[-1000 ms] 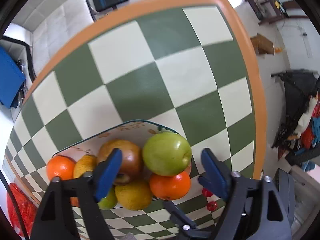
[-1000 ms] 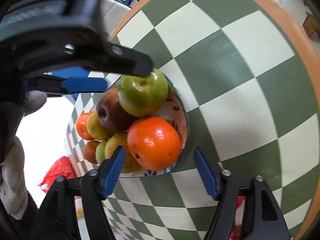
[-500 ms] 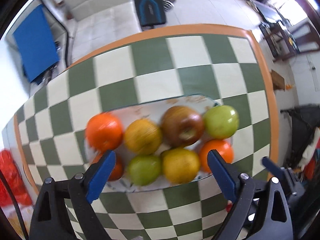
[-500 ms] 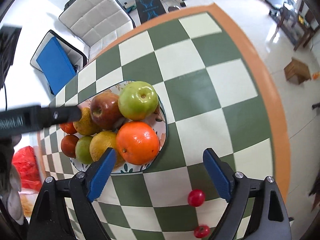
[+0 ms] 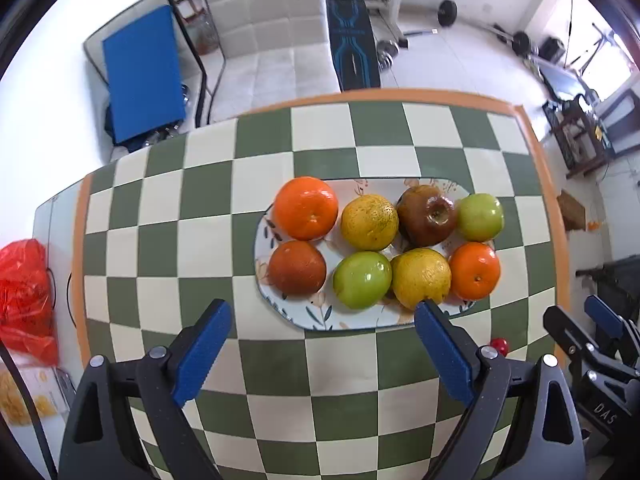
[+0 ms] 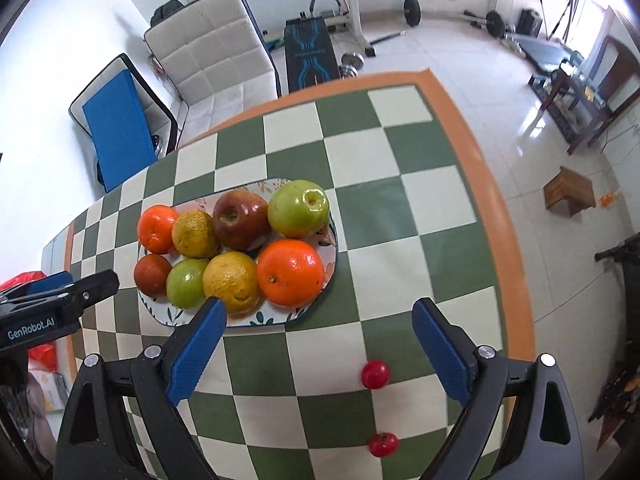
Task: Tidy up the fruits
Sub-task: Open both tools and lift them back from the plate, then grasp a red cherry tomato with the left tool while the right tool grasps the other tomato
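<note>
Both hovering above the table (image 5: 340, 372), clear of the fruit: left gripper (image 5: 322, 344) spread wide and empty, right gripper (image 6: 320, 344) likewise wide and empty

Probably near done, with two small red fruits (image 6: 375, 374) (image 6: 383, 444) loose on the cloth, well apart from the plate (image 6: 280, 318). To finish well: drop the right gripper straight over the nearer one, straddle it evenly, close gently since it looks ready to roll, then carry it to a bare patch of plate without bumping the neighbours

Plate packed in two rows of four. Far row: orange (image 5: 306, 208), yellow citrus (image 5: 369, 222), red apple (image 5: 426, 218), green apple (image 5: 480, 217). Near row: dark orange (image 5: 297, 267), green apple (image 5: 362, 279), yellow citrus (image 5: 421, 278), orange (image 5: 474, 271). Most touching side by side
</note>
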`<state>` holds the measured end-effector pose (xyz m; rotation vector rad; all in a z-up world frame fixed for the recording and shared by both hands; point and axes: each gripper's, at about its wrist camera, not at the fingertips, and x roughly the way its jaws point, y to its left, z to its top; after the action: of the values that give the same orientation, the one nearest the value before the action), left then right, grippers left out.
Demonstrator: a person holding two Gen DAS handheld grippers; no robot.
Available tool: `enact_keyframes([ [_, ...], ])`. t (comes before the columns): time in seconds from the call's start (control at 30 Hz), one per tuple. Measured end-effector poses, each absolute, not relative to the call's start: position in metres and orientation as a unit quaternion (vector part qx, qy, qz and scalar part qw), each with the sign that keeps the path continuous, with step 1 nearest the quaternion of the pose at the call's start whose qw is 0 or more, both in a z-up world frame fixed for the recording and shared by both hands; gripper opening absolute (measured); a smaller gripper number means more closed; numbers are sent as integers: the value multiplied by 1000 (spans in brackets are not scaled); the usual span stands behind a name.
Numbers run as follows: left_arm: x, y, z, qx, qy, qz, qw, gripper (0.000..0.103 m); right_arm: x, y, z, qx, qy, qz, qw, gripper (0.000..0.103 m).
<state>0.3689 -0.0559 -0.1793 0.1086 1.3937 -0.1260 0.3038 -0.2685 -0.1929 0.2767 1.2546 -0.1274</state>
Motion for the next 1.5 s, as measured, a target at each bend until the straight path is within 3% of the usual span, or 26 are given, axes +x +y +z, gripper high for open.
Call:
enact_keyframes([
  [0.4, 296, -41, -104, 29, 562, -47, 825, 93, 247, -242, -103, 63, 518, -58, 851, 96],
  [0.93, 220, -41, -28, 28, 496, -56, 866, 93, 156, -226, -5, 53, 445, -36, 893, 96],
  [1.43, 205, -43, -16, 15, 485, -51, 873, 93, 142, -226, 15, 72, 431, -22, 899, 96],
  [1.5, 207, -46, -21, 23, 488, -46, 871, 103, 146, -234, 6, 85, 436, -27, 895, 100],
])
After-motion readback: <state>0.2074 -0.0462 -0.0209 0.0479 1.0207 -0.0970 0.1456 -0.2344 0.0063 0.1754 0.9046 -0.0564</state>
